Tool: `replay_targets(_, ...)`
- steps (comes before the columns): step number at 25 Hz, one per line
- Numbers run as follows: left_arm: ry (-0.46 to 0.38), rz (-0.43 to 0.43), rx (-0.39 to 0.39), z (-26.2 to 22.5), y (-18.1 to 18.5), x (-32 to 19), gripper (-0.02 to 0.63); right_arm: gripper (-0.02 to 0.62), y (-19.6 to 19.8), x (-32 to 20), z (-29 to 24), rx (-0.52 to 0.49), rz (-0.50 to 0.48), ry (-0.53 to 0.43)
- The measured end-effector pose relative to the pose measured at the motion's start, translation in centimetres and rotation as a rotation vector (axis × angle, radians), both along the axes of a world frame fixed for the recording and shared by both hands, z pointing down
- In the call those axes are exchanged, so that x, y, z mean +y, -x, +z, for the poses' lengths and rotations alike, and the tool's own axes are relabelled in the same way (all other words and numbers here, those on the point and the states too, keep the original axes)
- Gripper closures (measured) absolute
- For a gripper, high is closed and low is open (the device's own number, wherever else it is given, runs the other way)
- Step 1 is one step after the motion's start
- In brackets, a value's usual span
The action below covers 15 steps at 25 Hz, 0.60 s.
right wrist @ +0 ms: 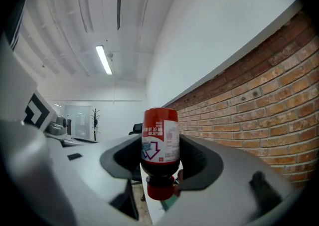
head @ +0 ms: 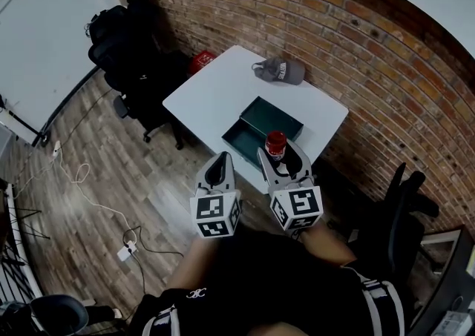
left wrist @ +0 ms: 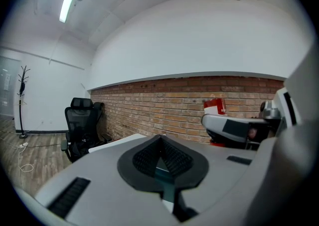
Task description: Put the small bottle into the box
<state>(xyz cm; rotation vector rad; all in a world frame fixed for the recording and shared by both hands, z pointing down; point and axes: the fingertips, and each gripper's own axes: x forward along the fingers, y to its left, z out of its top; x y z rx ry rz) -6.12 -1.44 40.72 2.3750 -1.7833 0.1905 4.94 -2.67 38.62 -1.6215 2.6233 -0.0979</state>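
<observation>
R hand-held gripper [head: 281, 155] holds small bottle [head: 276, 142] by box [head: 253, 122].

Desk: white rectangular top [head: 211, 93], seen corner-on from above, and its far long side runs close along the brick wall [head: 349, 53].
Box: dark green and open [head: 249, 138]. It sits on the desk's near half, right up by the near edge.
Cap: grey [head: 280, 70], with white lettering too small to read. It lies at the far end near the wall, well apart from the box.
Floor: wood planks [head: 111, 171], under and around the desk.
On the floor: a black chair [head: 137, 53] just beside the desk's left side, and a white cable [head: 78, 179] snaking to a power strip [head: 125, 253], well apart from the desk.
</observation>
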Motion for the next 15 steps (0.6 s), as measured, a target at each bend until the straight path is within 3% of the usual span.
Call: replay_targets(15,0.061,0.123,0.017,0.5,4.0,-12.1,0.597,0.365,4.6,-10.7,0.5,0.017,0.089,0.063)
